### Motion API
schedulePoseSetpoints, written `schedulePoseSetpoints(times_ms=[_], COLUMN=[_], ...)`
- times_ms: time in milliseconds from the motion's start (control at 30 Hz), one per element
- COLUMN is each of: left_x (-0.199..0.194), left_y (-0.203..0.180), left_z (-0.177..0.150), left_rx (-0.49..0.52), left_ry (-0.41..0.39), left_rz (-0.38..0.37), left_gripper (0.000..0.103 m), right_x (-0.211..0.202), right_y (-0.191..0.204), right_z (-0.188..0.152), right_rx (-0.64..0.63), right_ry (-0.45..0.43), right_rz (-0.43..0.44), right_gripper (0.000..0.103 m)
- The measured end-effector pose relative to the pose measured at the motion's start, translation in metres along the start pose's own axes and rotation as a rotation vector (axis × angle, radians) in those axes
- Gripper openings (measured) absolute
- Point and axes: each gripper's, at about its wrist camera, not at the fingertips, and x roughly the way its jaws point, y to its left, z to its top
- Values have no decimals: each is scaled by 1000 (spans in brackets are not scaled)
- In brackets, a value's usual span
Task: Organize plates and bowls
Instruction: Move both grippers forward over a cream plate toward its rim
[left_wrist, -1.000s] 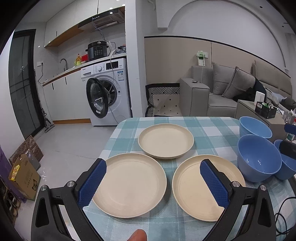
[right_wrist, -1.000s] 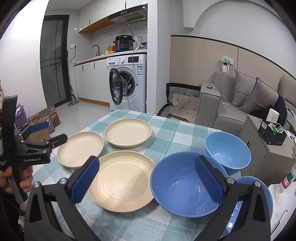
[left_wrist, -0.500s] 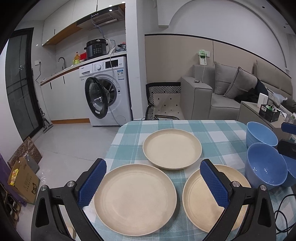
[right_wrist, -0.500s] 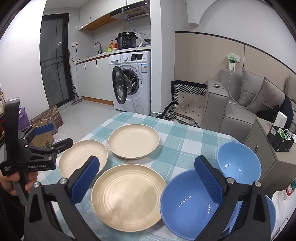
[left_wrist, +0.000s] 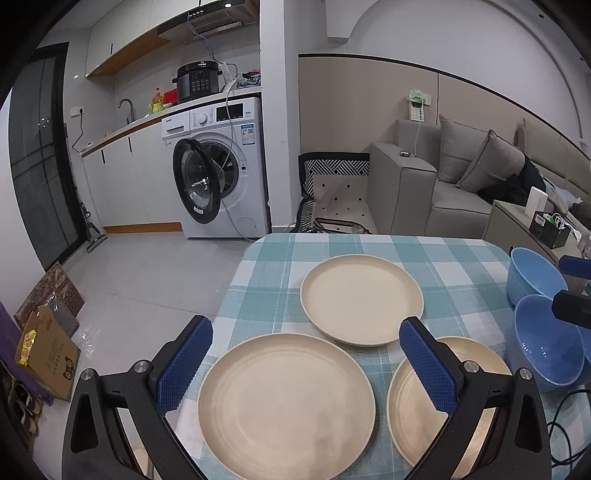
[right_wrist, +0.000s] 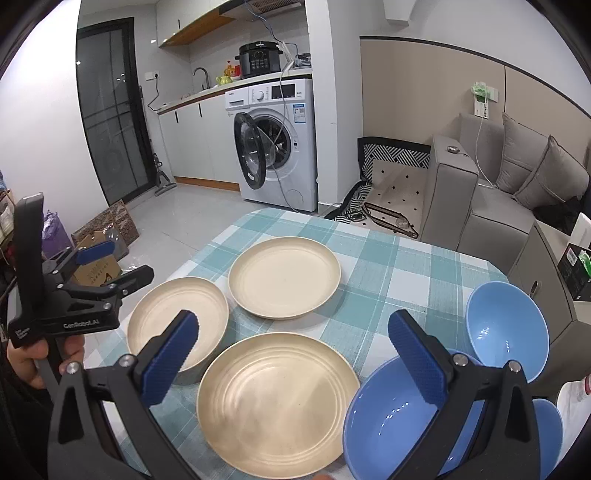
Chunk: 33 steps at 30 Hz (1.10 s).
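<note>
Three round cream plastic plates (right_wrist: 282, 275) lie unstacked beside three blue plastic bowls (right_wrist: 502, 326) on the checked-cloth counter (right_wrist: 388, 269), both grippers' fingers (right_wrist: 168, 356) spread wide, holding nothing, apparently poised to start stacking.

Three cream plates lie on the checked counter (right_wrist: 373, 258): the far plate (right_wrist: 283, 277), the left plate (right_wrist: 177, 321) and the near plate (right_wrist: 279, 398). Three blue bowls stand at the right: the far bowl (right_wrist: 506, 332), the near bowl (right_wrist: 391, 417), and a third bowl (right_wrist: 548, 432) at the edge, mostly hidden. Two grippers are in view, the left gripper (left_wrist: 303, 365) and the right gripper (right_wrist: 291, 354), each with two blue-padded fingers (right_wrist: 170, 354)
</note>
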Motion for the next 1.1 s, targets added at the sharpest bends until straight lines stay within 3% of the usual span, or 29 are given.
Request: schedulePoseSetpoints(times_ms=[367, 1100], left_x=[31, 104], left_y=[6, 8], left_z=[14, 26], left_rx=[10, 17], left_ry=[41, 146], left_rz=[-1, -26], left_gripper=[103, 103], right_x=[37, 101], right_y=[-20, -35], right_z=[17, 35], right_rx=[92, 145], right_ry=[74, 175], right_rz=[17, 49], right_gripper=[103, 103])
